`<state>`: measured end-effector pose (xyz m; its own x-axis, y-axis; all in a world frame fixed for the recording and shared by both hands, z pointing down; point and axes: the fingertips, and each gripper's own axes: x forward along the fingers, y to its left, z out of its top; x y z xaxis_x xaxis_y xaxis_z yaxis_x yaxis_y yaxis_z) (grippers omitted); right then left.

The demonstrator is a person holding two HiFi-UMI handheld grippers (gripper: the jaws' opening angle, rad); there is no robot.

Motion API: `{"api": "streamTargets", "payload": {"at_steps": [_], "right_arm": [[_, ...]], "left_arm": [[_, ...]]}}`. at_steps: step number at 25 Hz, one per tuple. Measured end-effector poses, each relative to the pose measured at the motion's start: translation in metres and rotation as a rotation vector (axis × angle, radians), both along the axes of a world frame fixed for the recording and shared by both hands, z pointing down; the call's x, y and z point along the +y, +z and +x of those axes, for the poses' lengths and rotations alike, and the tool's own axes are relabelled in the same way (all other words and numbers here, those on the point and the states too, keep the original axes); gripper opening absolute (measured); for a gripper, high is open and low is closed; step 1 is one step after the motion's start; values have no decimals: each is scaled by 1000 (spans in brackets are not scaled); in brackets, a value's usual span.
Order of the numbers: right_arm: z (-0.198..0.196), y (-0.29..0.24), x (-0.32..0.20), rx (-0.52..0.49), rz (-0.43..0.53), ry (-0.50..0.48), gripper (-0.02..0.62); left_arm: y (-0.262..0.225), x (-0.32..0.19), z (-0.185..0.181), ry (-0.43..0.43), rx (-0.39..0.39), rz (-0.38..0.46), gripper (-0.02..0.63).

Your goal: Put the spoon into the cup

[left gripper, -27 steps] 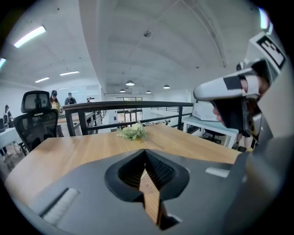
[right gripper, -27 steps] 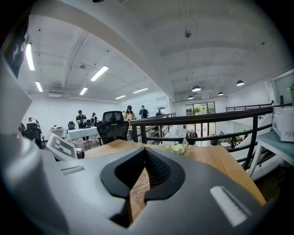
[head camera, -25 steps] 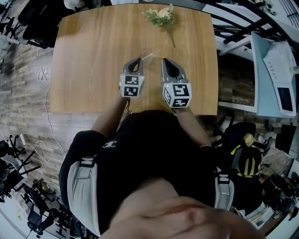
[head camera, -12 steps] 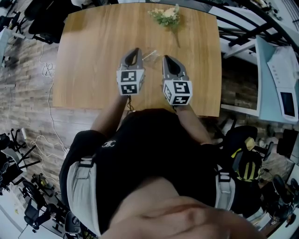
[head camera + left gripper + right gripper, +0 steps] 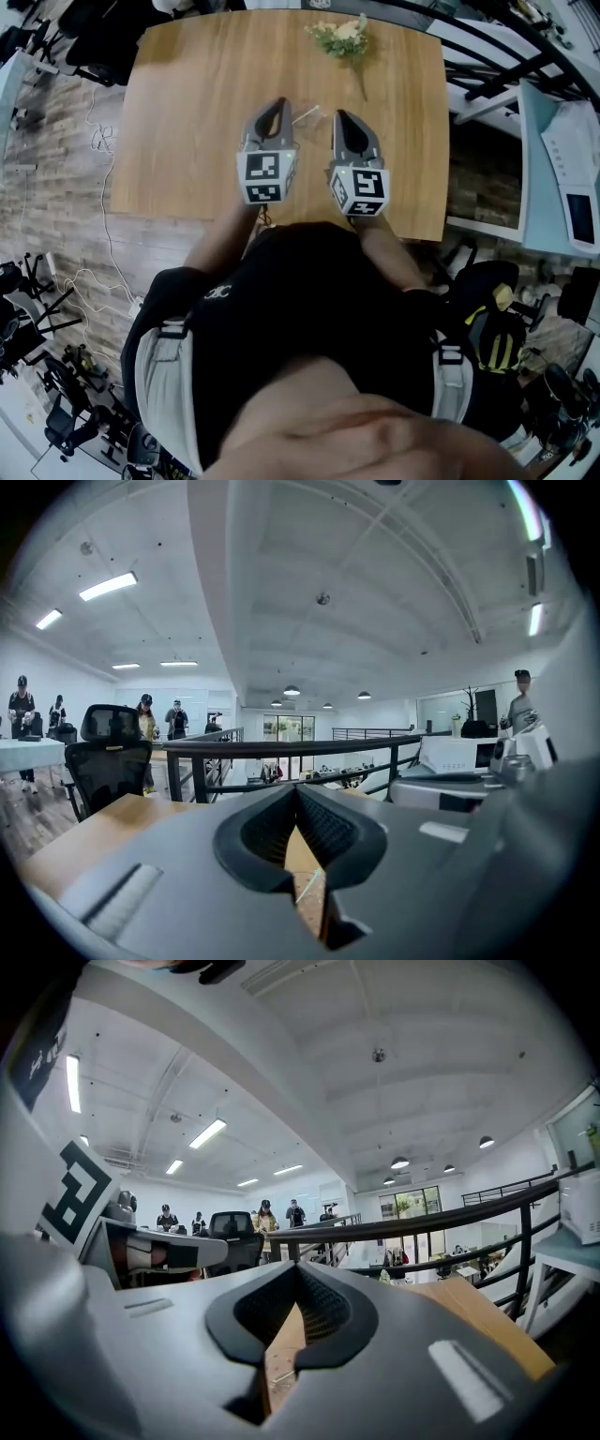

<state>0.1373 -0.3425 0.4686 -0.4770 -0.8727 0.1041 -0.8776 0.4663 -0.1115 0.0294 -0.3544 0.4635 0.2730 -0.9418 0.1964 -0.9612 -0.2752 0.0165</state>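
We hold two grey, wedge-shaped grippers over a smooth, warm-toned wooden table point(image 5: 187, 112) with rounded corners. The left gripper point(image 5: 276, 103) and the right gripper point(image 5: 339, 116) point toward the table's far edge, side by side. Each carries a cube with black-and-white square markers at its rear. In the gripper views, the left gripper point(image 5: 296, 789) has its ribbed black jaw pads pressed together at the tips with nothing between them, and the right gripper point(image 5: 298, 1269) looks the same. A thin, pale spoon point(image 5: 306, 114) lies flat on the wood between the two gripper tips, touching neither; it shows as a slim light line below the left jaws point(image 5: 312, 892). A small sprig of pale flowers point(image 5: 345, 36) rests near the far edge.
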Motion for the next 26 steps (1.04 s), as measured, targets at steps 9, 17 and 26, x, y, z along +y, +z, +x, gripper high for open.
{"api": "streamTargets", "payload": {"at_steps": [9, 17, 26], "right_arm": [[-2, -1, -4, -7, -1, -8, -3], [-1, 3, -8, 0, -7, -5, -2], [-2, -2, -8, -12, 7, -7, -2]], "left_arm": [[-1, 1, -1, -14, 2, -11, 12], [4, -1, 2, -2, -4, -18, 12], [4, -4, 2, 14, 2, -3, 12]]}}
